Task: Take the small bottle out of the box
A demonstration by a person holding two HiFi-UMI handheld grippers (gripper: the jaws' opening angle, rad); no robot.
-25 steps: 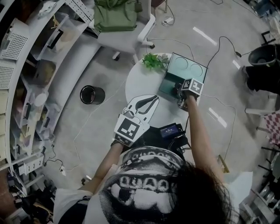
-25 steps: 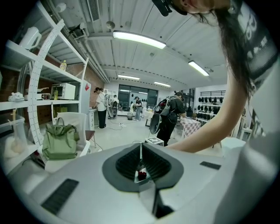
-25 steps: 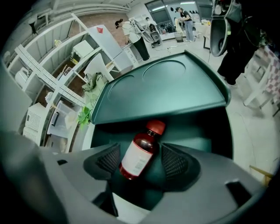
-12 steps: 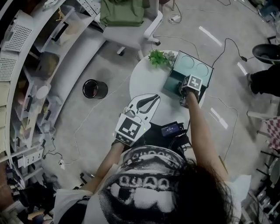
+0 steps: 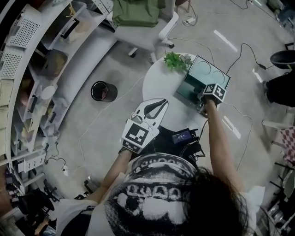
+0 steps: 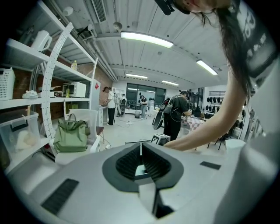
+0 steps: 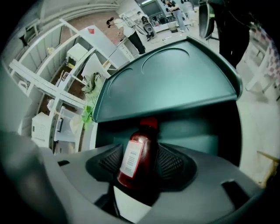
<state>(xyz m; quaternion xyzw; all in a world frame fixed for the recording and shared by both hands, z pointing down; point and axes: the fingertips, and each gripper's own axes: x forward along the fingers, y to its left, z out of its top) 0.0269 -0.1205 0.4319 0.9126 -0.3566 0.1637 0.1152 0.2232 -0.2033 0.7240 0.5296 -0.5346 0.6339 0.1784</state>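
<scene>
Right gripper (image 7: 140, 161): jaws closing on the small bottle (image 7: 139, 154), pads against its sides, at the mouth of the open green box (image 5: 203, 75) on the table's (image 5: 161, 85) far right edge. Left gripper (image 6: 141, 148): jaws together, nothing between them, over the table's near edge.

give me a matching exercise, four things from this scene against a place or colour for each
Things:
1. small bottle
2. potted plant
3. green bag
4. black bin

Places or colours:
a. on the white chair
b. on the floor, apart from the table
c. dark red with a red cap
d. on the round table, next to the box

Pairs: 1-c, 2-d, 3-a, 4-b
</scene>
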